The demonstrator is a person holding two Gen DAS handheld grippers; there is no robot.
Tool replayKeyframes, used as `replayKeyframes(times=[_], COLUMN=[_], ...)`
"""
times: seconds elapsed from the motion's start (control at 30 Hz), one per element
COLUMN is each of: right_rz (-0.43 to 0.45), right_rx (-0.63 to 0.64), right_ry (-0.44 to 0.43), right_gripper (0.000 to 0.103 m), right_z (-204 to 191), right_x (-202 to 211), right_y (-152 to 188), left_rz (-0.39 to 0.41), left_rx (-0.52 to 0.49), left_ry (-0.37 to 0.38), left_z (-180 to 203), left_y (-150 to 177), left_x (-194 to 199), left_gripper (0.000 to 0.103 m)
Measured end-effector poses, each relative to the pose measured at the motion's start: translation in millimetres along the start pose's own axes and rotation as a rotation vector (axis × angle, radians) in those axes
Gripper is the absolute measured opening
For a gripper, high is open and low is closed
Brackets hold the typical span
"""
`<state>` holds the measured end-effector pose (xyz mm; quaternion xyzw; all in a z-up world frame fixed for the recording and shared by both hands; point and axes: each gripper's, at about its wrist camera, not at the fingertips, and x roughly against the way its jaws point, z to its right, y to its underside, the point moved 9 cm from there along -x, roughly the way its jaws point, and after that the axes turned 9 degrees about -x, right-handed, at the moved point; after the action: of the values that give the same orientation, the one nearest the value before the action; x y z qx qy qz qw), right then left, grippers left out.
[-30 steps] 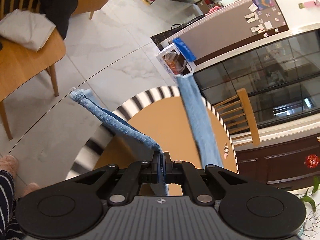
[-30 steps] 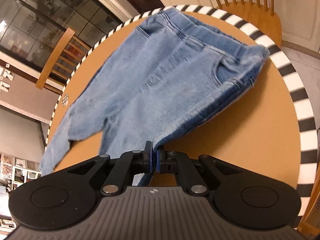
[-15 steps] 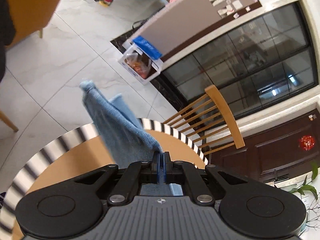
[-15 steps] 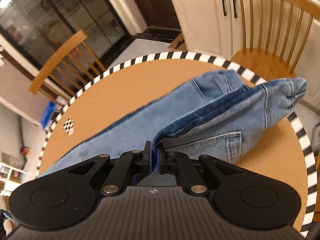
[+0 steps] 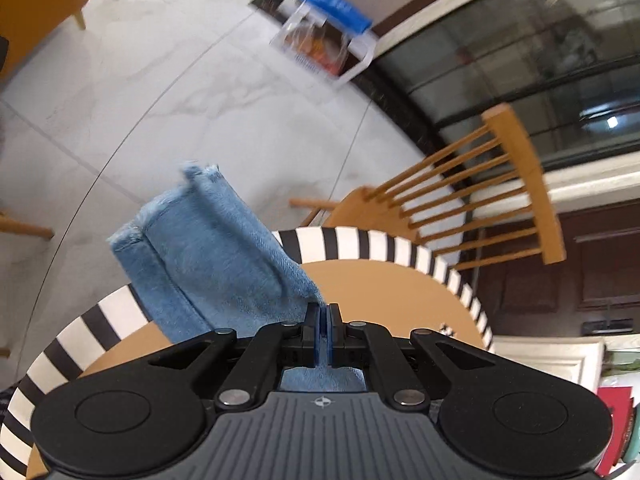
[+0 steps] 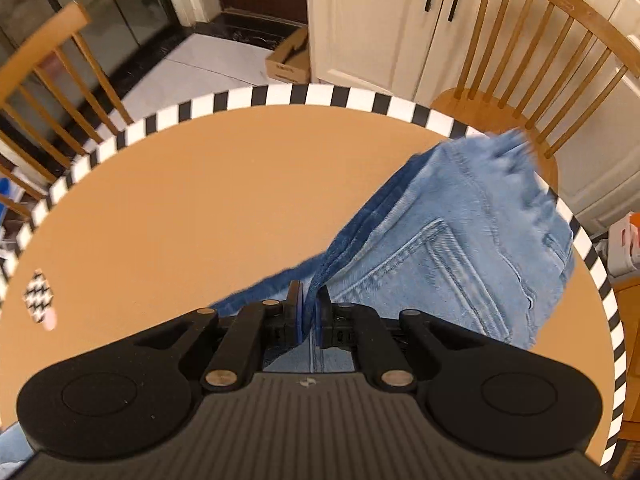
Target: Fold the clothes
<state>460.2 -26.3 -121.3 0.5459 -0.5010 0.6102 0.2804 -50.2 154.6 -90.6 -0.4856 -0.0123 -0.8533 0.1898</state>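
A pair of light blue jeans is held by both grippers above a round orange table with a black-and-white striped rim. My left gripper is shut on the leg end of the jeans, whose doubled hems stick out past the table rim to the upper left. My right gripper is shut on the folded waist part of the jeans. That part shows a back pocket and trails to the right over the table edge.
Wooden spindle-back chairs stand around the table. A clear bin with a blue lid sits on the marble floor. White cabinets and a cardboard box lie beyond the table. A small checkered marker sits on the tabletop.
Both grippers have swept across the table with the jeans. The jeans, spread flat a second ago, are now doubled over, the legs bunched at the left gripper and the waist swung to the right.
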Motion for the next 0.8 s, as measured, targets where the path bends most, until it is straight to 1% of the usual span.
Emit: replayKeyframes(times=[0.17,0.27,0.3,0.33,0.37,0.4,0.43,0.47,0.5,0.6,0.67,0.77,0.8], right_rz=[-0.019,-0.018,-0.016,-0.007,-0.006,-0.005,0.003,0.012,0.031,0.089,0.176,0.284,0.300], right_rx=[-0.014,-0.016,-0.018,-0.018,-0.025,-0.031,-0.035,-0.040,-0.020,0.042,0.103,0.198,0.232], right_ry=[0.055,0.062,0.061,0.055,0.043,0.031,0.011,-0.009,-0.013,-0.025,-0.039,-0.078,-0.105], right_gripper=[0.007,0.011,0.015,0.016,0.016,0.023,0.038,0.046,0.051,0.050,0.050,0.058,0.060], right_z=[-9.4,-11.0,-11.2,-10.5,-8.9,-7.3,-5.4,-3.4,-1.5,4.1,5.4,0.1,-3.6], right_x=[-37.5,-53.3,-57.6,-58.0,-57.7,-57.3,-54.4,-51.3,-45.0,-25.9,-0.8,35.1,46.3], right_y=[0.3,4.6,6.2,7.6,7.7,7.8,8.0,8.3,11.0,19.3,33.7,65.3,80.4], left_rz=[-0.160,-0.208,-0.224,-0.244,-0.264,-0.282,-0.299,-0.314,-0.329,-0.344,-0.323,-0.275,-0.262], left_rx=[-0.016,-0.068,-0.082,-0.095,-0.105,-0.115,-0.130,-0.149,-0.168,-0.248,-0.312,-0.422,-0.451], left_ry=[-0.061,-0.078,-0.082,-0.084,-0.085,-0.085,-0.085,-0.086,-0.086,-0.077,-0.059,-0.010,0.004], left_z=[5.8,6.2,6.4,6.7,7.5,8.5,8.9,8.7,8.5,12.1,17.2,28.2,30.4], left_y=[-19.4,-29.2,-30.9,-32.0,-32.3,-32.5,-32.0,-30.9,-29.8,-26.5,-26.3,-25.9,-25.2], left_x=[-34.6,-53.0,-56.8,-60.5,-64.4,-68.3,-71.3,-73.6,-75.8,-77.4,-75.0,-71.1,-70.3], left_gripper=[0.006,0.008,0.009,0.010,0.013,0.016,0.017,0.017,0.017,0.015,0.015,0.015,0.016])
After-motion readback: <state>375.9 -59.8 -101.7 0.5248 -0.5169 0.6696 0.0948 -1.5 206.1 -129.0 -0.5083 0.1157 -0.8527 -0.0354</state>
